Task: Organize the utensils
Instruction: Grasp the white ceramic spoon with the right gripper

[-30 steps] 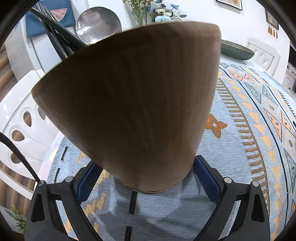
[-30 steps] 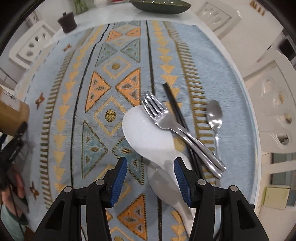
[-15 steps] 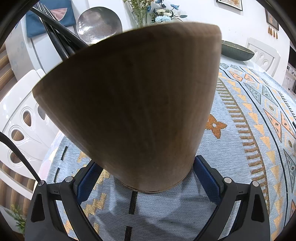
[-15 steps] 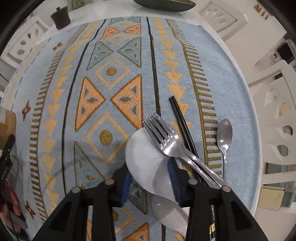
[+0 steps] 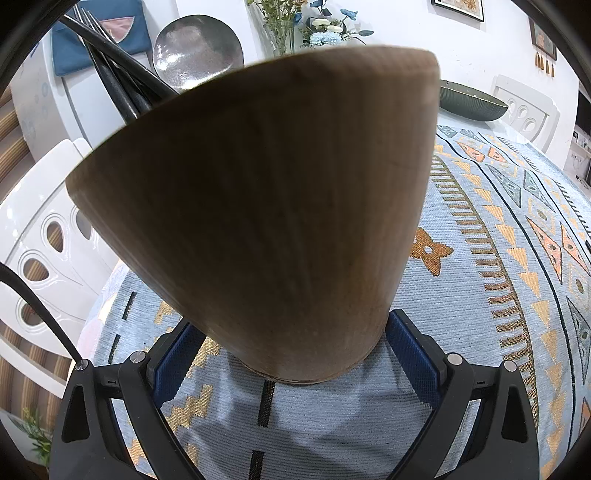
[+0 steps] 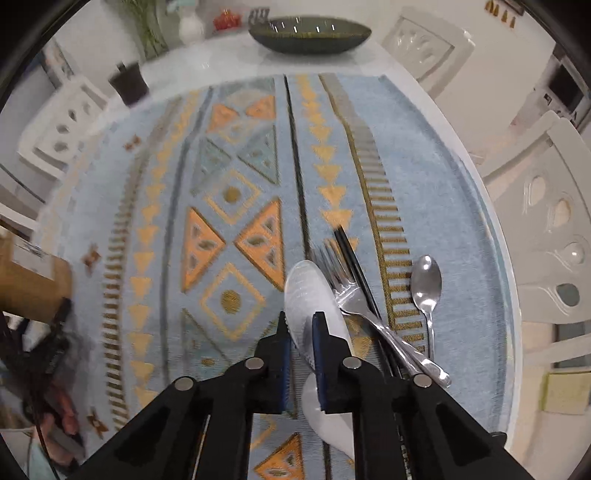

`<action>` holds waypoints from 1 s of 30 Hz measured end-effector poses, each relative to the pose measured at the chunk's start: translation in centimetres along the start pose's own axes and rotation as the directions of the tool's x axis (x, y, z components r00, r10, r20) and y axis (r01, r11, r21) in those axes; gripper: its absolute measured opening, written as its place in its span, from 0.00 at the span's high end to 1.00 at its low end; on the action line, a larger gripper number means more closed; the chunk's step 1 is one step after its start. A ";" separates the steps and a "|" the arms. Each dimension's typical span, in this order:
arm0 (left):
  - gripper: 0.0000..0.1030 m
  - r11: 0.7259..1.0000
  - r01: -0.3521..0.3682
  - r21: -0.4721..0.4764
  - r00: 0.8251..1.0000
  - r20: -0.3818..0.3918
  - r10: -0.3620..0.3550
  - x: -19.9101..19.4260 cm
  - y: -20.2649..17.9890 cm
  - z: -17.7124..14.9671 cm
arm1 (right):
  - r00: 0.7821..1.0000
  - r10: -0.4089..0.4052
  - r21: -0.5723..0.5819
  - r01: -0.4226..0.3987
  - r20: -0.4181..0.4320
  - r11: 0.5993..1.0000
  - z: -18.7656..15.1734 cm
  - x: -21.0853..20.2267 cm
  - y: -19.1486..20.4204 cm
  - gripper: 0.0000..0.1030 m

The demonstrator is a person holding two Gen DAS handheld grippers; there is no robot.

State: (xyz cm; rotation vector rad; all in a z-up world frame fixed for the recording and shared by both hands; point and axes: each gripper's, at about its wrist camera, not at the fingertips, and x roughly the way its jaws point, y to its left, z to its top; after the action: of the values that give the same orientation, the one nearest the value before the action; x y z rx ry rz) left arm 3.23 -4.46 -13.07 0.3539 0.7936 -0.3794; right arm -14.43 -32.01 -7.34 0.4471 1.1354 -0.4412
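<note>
The white rice paddle point(image 6: 308, 295) is sitting edge-up between the pads of the right gripper point(image 6: 300, 332), whose jaws are closing in on its blade, the handle trailing back underneath toward the camera. It looks like thin, smooth plastic: light, fairly stiff, and probably slippery, so a pinch across the flat of the blade seems likely to twist; I'd judge the neck, where blade meets handle, the steadier place to hold. Just beside it the forks point(image 6: 354, 295) are lying across a black chopstick point(image 6: 351, 254), and a small metal spoon point(image 6: 426, 284) is resting a little apart to the right, all on the patterned blue tablecloth point(image 6: 436, 206).

Over on the other side, the left gripper point(image 5: 295, 350) is standing with its fingers wide apart, clamping the base of the wooden utensil holder point(image 5: 266, 206), which is already carrying dark chopsticks point(image 5: 118, 85) poking out of its mouth. A dark bowl point(image 6: 310, 35) is sitting at the far edge.
</note>
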 end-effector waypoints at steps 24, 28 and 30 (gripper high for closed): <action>0.05 1.000 -0.004 0.003 1.000 0.001 0.004 0.0 -0.3 -0.2 | 0.967 0.162 -0.034 -0.172 -0.199 0.985 -1.8 5.1 2.2 0.60; 0.05 1.000 -0.009 0.007 1.000 0.002 0.009 -0.3 -0.6 -0.1 | 0.946 0.211 0.089 -0.195 -0.246 0.977 -1.8 7.3 0.0 0.58; 0.05 1.000 -0.009 0.008 1.000 0.003 0.009 -0.4 -0.7 0.0 | 0.943 0.224 0.101 -0.205 -0.246 0.973 -1.3 7.3 0.3 0.50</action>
State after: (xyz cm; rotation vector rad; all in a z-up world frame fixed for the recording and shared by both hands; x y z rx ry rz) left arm 2.69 -4.98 -12.90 0.3641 0.7878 -0.3744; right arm -12.64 -31.80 -14.58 0.7015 1.3060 -0.2379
